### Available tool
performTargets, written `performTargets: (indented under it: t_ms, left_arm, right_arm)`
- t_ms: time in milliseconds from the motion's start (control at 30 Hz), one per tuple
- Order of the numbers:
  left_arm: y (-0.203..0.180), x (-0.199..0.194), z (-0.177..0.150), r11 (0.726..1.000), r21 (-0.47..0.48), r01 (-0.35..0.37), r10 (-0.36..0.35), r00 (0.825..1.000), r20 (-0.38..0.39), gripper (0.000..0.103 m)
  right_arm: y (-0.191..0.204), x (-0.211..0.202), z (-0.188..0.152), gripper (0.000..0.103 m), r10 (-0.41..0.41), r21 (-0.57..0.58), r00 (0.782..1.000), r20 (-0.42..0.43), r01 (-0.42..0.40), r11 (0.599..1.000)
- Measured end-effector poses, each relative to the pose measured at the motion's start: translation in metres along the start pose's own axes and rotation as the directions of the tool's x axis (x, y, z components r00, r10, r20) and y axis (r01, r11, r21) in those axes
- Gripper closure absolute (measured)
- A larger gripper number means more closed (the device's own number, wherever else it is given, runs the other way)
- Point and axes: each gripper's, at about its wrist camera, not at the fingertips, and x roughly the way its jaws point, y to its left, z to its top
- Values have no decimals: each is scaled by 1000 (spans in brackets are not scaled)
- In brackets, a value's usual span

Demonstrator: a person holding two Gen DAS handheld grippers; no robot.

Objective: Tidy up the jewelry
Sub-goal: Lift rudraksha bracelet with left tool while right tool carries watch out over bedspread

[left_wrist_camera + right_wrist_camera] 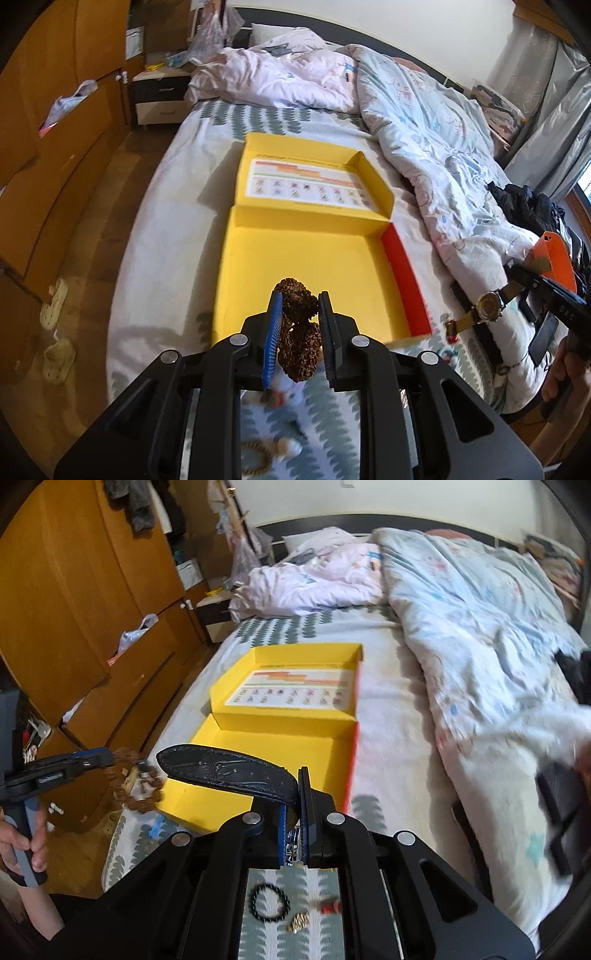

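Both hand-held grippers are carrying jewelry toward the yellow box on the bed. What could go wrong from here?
1. The left hand-held gripper pinches only part of the brown bead bracelet; the hanging loop could snag the yellow box wall.
2. The right hand-held gripper holds the watch by its strap, so the watch may swing or slip.
3. The black bead bracelet left on the bed could get knocked.

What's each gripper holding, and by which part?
Left gripper: brown bead bracelet, pinched across a few beads. Right gripper: wristwatch, clamped on its strap near the case.

Unmade bed [177,177] beside an orange wooden wardrobe [55,110].
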Motion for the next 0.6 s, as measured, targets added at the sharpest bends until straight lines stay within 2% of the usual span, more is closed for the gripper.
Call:
performTargets:
  t_ms: [167, 233, 267, 467, 533, 600]
  left_arm:
    - [19, -15, -22, 998, -30, -51, 52, 999, 7, 83]
    - [29, -16, -30, 997, -46, -70, 70, 998, 4, 92]
    - [33, -16, -32, 996, -51, -79, 79, 997, 2, 94]
    - [51, -11, -31, 992, -71, -107, 108, 994, 5, 94]
    - [59, -6, -29, 993, -75, -95, 95, 995, 2, 94]
    - [71, 6, -28, 990, -80, -114, 113, 993, -21, 94]
  right_arm:
    - [-32, 5, -31, 97, -50, 73, 999, -17, 51, 996]
    - [-41, 7, -35, 96, -62, 92, 998, -17, 64, 994]
    - [-47, 7, -36, 97, -78, 103, 997, -14, 79, 992]
    - [-68, 17, -32, 97, -114, 134, 993, -13, 114, 984]
    - [-74, 32, -28, 97, -118, 136, 992, -38, 122, 983]
    - [-79, 45, -26, 97, -160, 119, 985, -65, 166, 979]
